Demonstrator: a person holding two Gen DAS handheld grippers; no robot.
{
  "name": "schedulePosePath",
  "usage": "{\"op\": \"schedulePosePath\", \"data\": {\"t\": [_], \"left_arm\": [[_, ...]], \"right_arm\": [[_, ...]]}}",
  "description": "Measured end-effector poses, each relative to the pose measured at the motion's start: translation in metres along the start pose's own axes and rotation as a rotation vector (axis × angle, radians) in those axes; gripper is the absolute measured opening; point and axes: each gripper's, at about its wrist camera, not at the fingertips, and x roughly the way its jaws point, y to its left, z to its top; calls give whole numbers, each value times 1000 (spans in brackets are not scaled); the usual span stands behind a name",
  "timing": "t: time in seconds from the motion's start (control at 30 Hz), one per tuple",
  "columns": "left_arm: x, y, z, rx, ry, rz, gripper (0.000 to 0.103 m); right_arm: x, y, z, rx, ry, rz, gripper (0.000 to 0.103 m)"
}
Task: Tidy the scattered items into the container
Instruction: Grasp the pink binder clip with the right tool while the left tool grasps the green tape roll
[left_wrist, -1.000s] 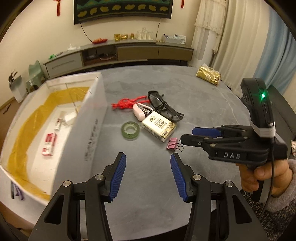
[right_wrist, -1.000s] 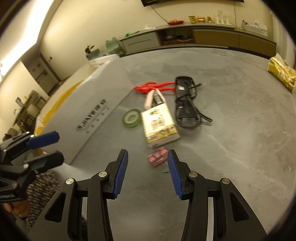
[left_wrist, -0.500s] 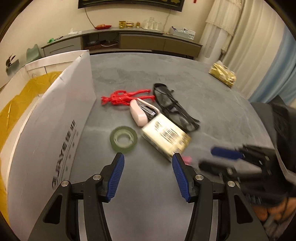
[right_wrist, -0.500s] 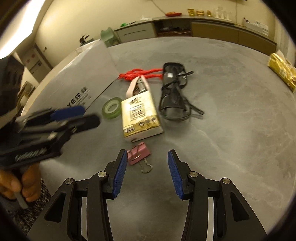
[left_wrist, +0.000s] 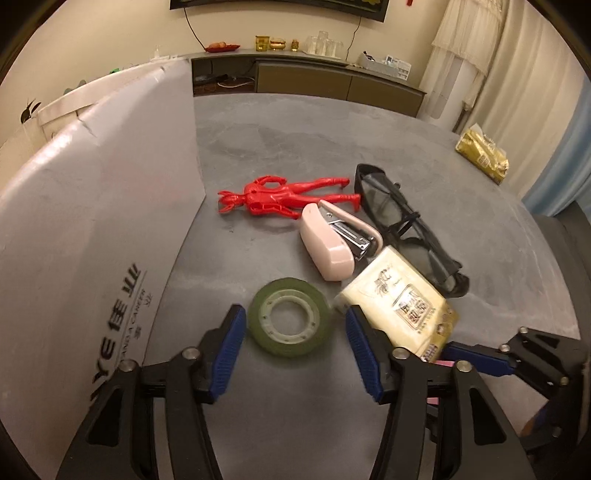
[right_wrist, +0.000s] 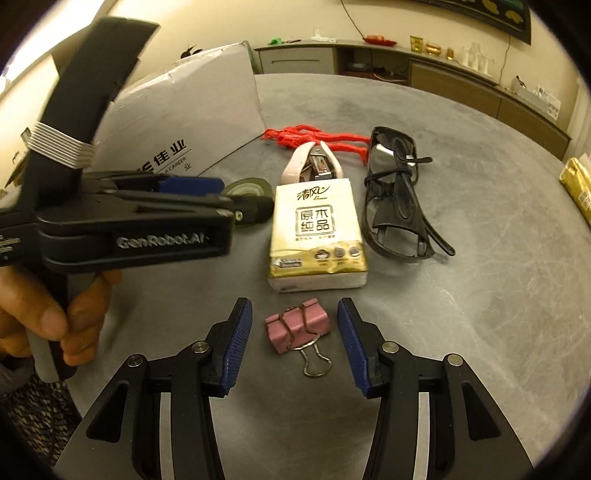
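The green tape roll (left_wrist: 289, 293) lies flat on the grey table between the open fingers of my left gripper (left_wrist: 295, 349), untouched. In the right wrist view the pink binder clip (right_wrist: 295, 325) sits between the open fingers of my right gripper (right_wrist: 295, 338), also untouched. Beyond them lie a tissue pack (right_wrist: 317, 229), a pink stapler (left_wrist: 328, 243), a red toy figure (left_wrist: 284, 197) and black glasses (left_wrist: 406, 221). The white cardboard box (left_wrist: 92, 221) stands to the left, its inside hidden. A hand holds the left gripper (right_wrist: 236, 199) over the tape roll (right_wrist: 247, 190).
A gold packet (left_wrist: 482, 153) lies at the table's far right edge. The box wall stands close to my left finger. My right gripper (left_wrist: 480, 354) shows at the lower right of the left wrist view, close beside the tissue pack. A sideboard runs along the back wall.
Both grippers have moved down and forward toward the items. The left one now straddles the tape roll, the right one the binder clip. Both stayed open.
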Motion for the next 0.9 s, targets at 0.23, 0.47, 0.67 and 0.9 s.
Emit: {"op": "schedulePosePath", "data": {"t": [0.23, 0.47, 0.67, 0.9], "left_arm": [[3, -5, -4, 46, -18, 1, 56], [2, -2, -5, 34, -44, 16, 57], [1, -3, -8, 63, -62, -6, 50], [-9, 11, -7, 17, -85, -48, 49]], "right_arm": [[0, -6, 0, 4, 9, -1, 37], [-4, 2, -3, -91, -15, -5, 53], [0, 11, -10, -202, -11, -46, 46], [-7, 10, -11, -159, -9, 2, 35]]}}
